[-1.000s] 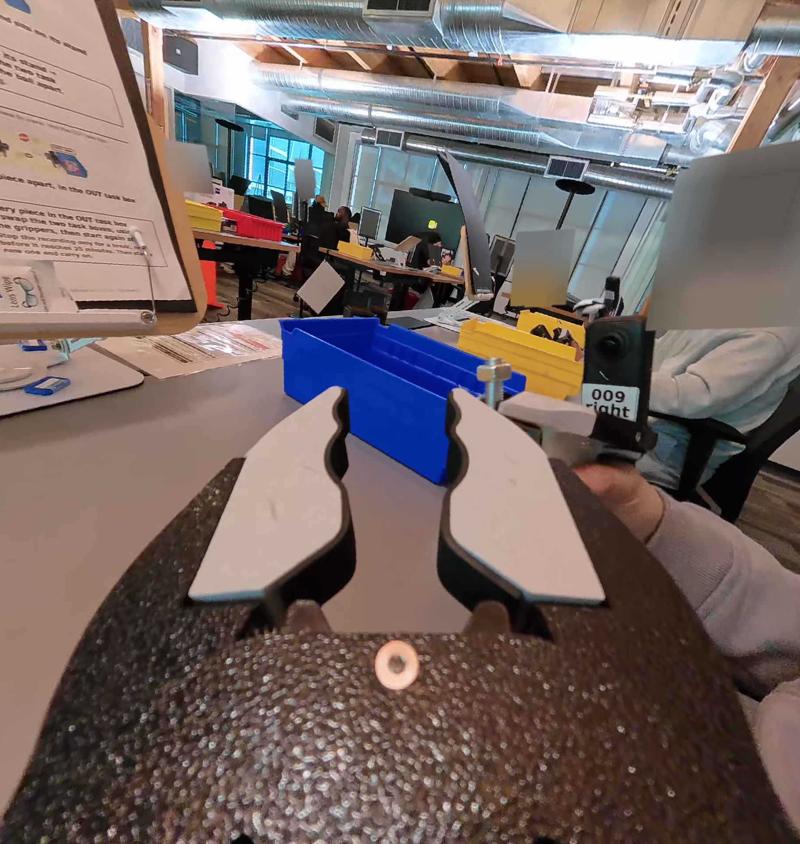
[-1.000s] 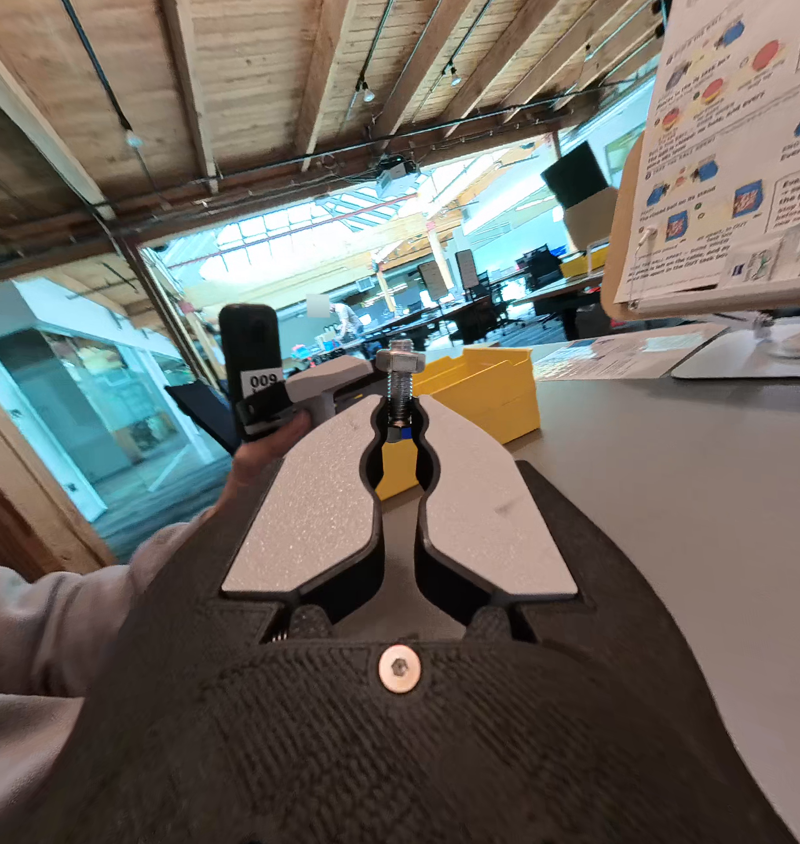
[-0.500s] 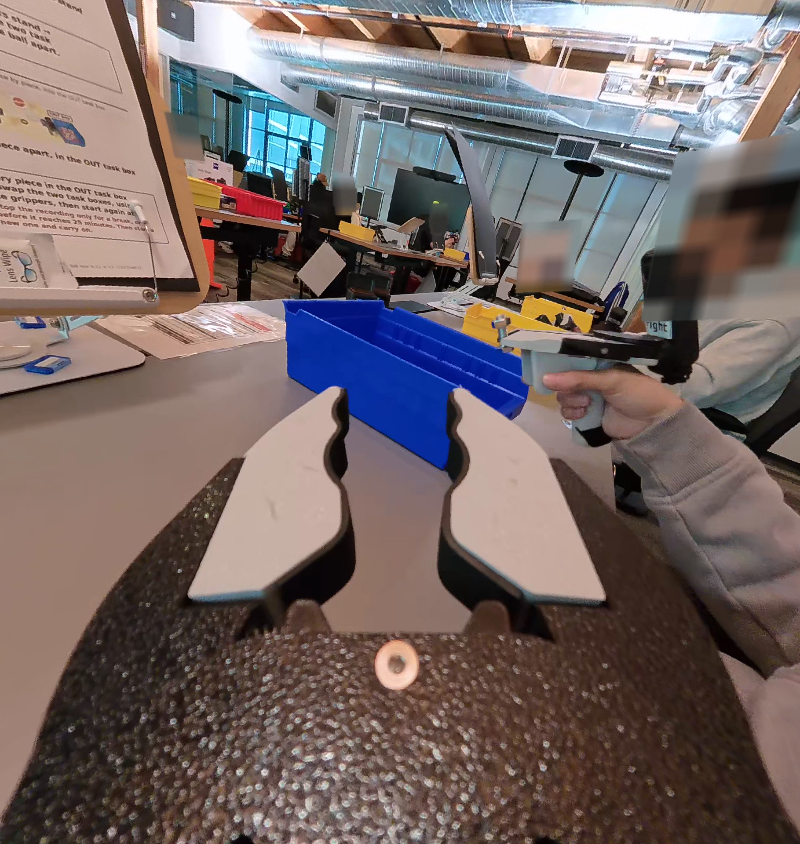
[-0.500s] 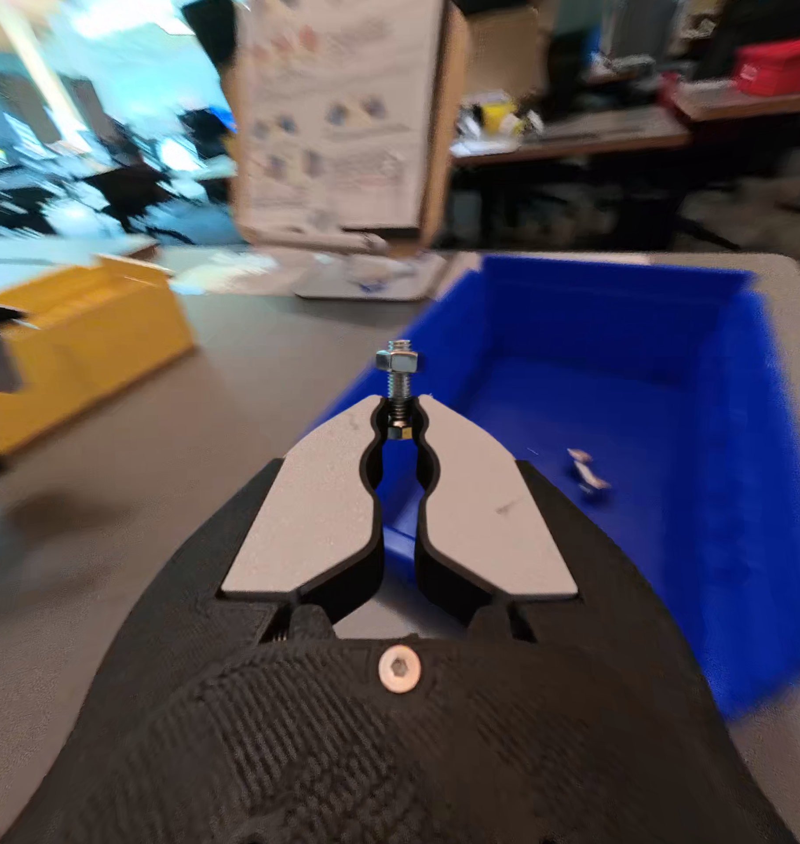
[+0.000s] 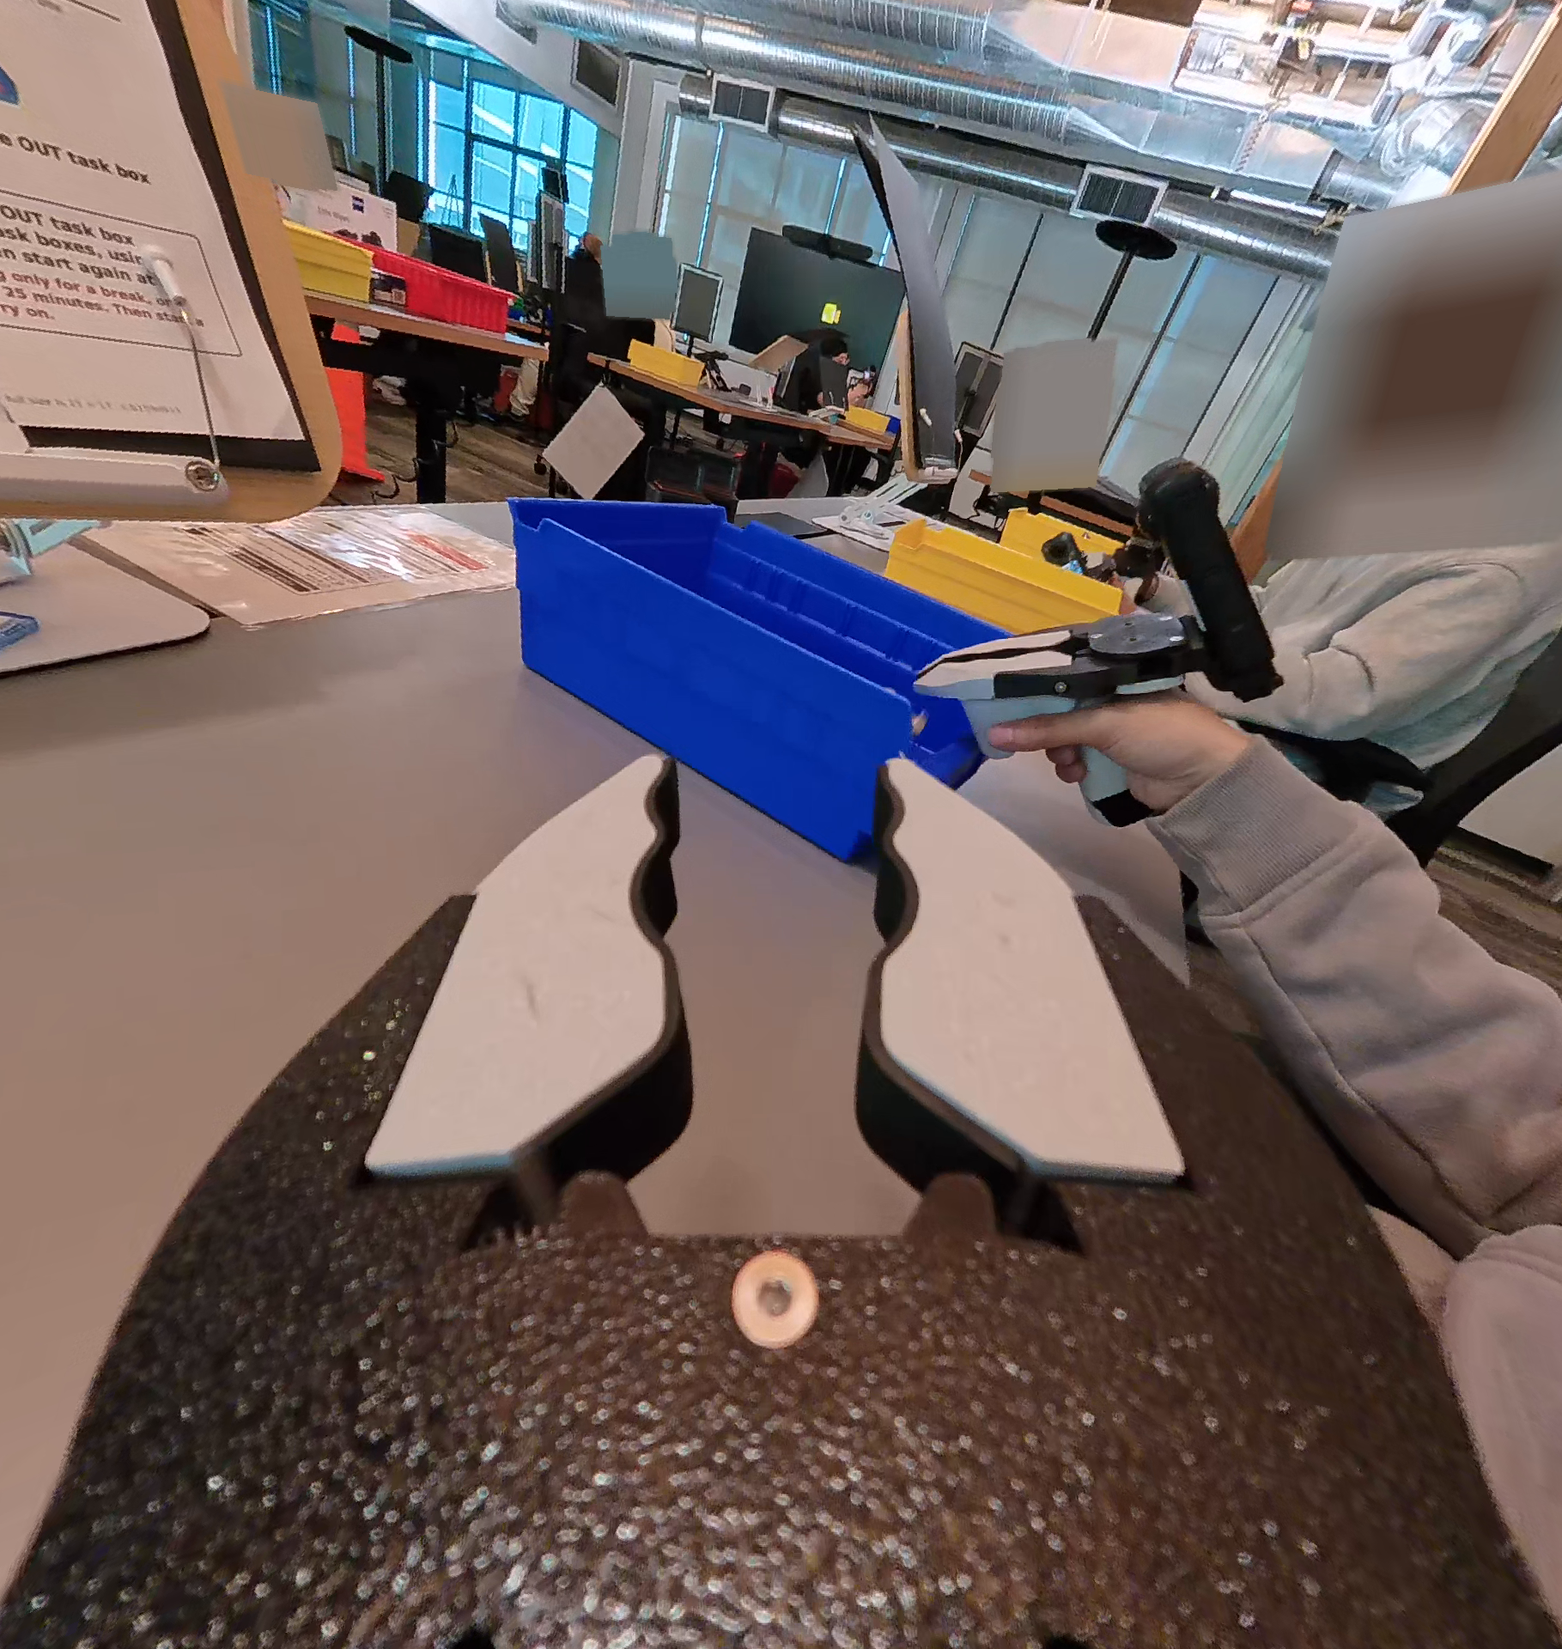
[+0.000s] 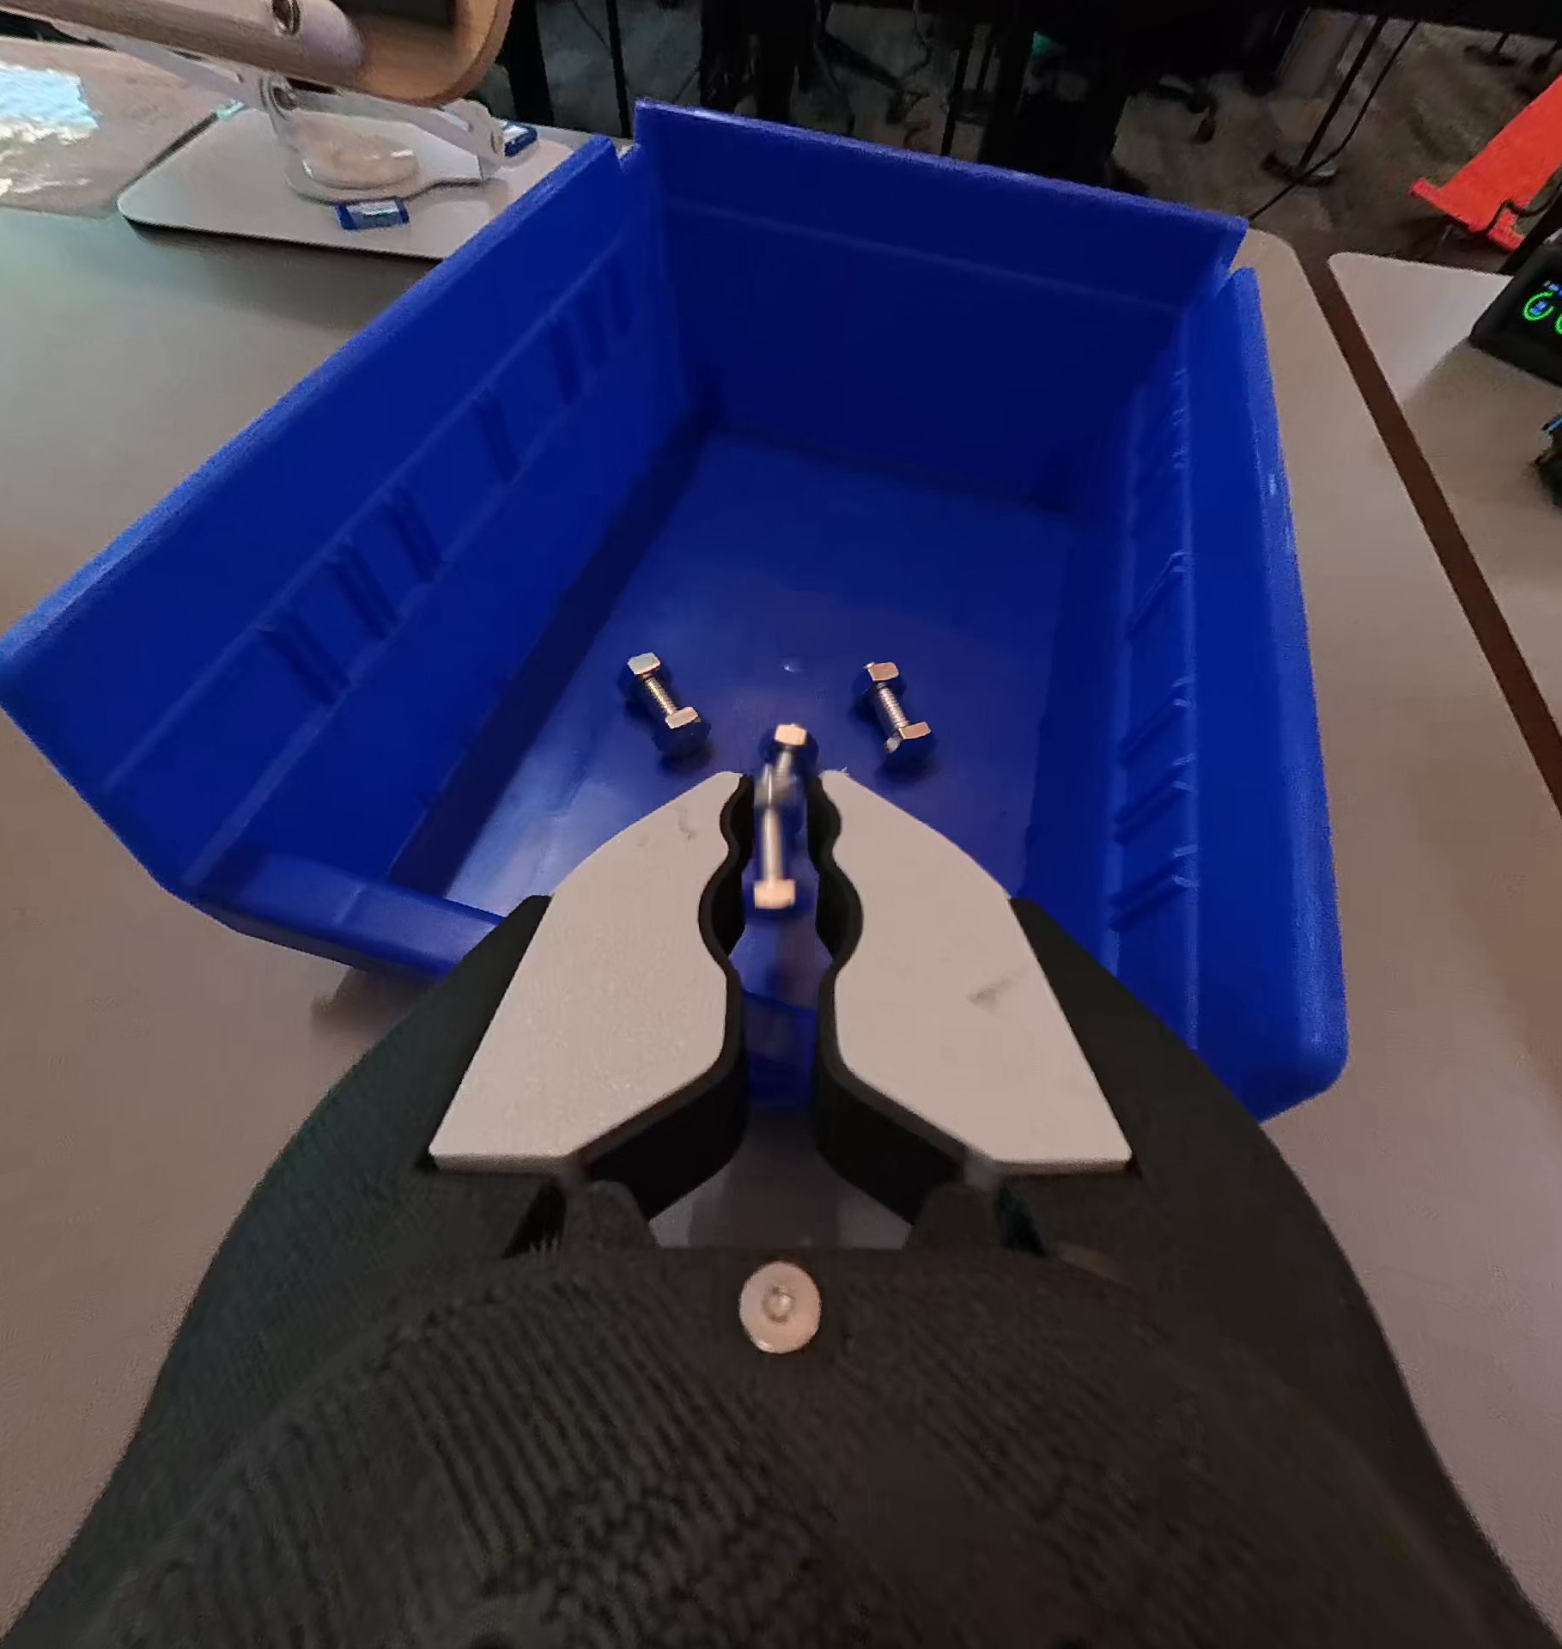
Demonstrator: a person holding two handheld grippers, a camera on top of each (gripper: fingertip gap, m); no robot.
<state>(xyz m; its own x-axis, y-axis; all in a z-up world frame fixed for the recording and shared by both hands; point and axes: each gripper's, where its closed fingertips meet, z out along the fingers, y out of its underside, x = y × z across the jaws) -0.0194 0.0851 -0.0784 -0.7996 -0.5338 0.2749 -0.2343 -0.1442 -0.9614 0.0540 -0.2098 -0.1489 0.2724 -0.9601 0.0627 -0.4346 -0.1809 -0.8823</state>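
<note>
While your left gripper [image 5: 772, 785] is hovering open over the worktop [image 5: 224, 848], your right gripper [image 6: 781, 785], jaws slightly parted, is showing a blurred bolt [image 6: 772, 839] between its fingers above the blue bin [image 6: 358, 553]; whether they grip it, I cannot tell.

Left wrist camera faces the blue bin [image 5: 706, 678] low across the table; right wrist camera looks down into that bin [image 6: 848, 375] from close above.

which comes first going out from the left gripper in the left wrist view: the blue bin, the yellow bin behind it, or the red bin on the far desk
1. blue bin: straight ahead, just past the left gripper fingers.
2. yellow bin: behind the blue bin, to the right.
3. red bin: far back on the left, on another desk.
</note>
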